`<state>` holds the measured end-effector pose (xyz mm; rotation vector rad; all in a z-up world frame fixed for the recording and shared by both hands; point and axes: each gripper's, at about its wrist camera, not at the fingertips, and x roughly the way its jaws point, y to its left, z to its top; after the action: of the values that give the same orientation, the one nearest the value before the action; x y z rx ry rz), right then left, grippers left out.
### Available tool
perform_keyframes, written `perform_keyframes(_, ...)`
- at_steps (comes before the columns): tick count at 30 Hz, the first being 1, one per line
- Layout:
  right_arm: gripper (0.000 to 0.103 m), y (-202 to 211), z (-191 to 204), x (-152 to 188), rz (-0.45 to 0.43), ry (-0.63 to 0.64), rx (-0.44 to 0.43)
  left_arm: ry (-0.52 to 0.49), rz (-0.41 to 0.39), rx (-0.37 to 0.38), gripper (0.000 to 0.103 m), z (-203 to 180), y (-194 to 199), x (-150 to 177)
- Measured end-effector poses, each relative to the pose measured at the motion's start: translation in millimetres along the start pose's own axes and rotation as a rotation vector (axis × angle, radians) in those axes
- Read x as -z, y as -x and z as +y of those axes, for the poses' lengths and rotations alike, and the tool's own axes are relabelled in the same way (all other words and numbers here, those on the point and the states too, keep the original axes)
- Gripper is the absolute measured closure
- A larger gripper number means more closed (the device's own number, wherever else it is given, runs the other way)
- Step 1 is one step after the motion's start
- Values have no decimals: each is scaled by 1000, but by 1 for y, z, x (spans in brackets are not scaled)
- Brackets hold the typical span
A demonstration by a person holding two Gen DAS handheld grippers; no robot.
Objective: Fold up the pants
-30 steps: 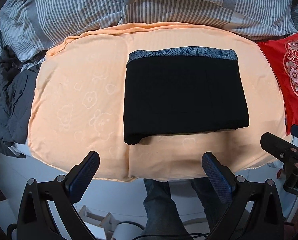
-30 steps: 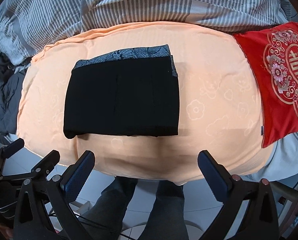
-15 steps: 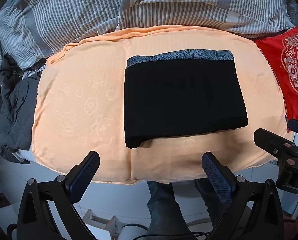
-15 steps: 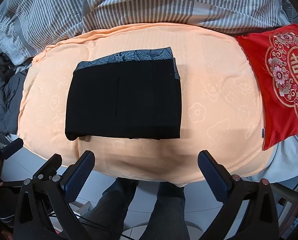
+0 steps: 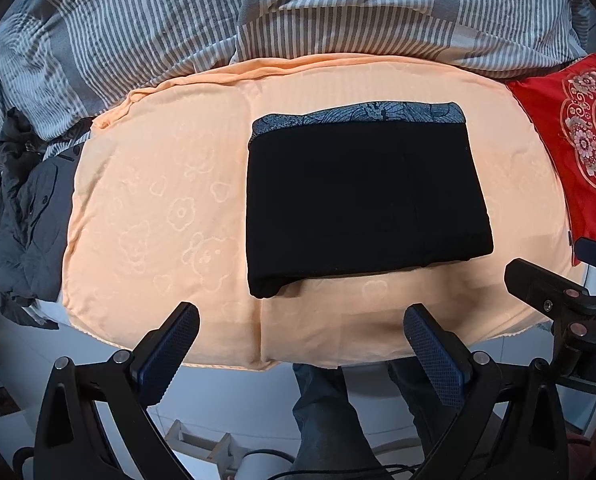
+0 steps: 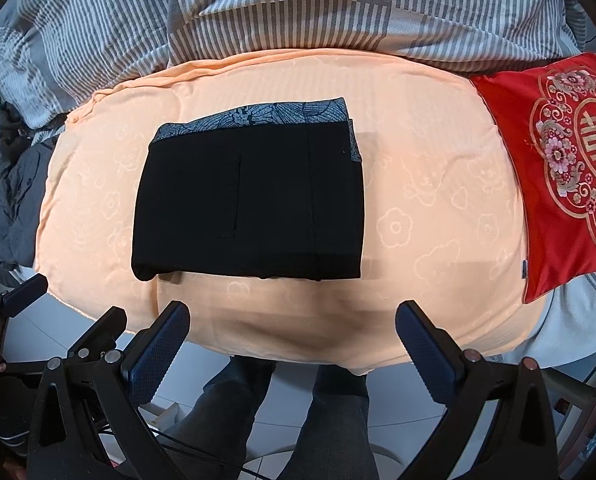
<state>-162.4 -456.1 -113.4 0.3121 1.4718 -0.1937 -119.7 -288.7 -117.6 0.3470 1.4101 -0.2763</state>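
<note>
Black pants (image 5: 365,196) folded into a neat block on the orange blanket (image 5: 158,200), both claws, left gripper (image 5: 298,344) and right gripper (image 6: 294,340), wide and empty near the edge, nothing left but maybe smoothing.

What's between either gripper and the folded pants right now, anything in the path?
Nothing visible. The black pants lie folded on the orange sheet, and only bare sheet lies between them and the open left gripper and open right gripper. The red cushion sits off to the right, clear of the path.
</note>
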Motion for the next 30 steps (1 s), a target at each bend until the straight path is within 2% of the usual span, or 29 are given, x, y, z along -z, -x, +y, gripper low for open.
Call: perform_keyframes(30, 0, 1, 6, -2, 2, 23, -2, 10, 2, 31, 0, 5, 1, 2)
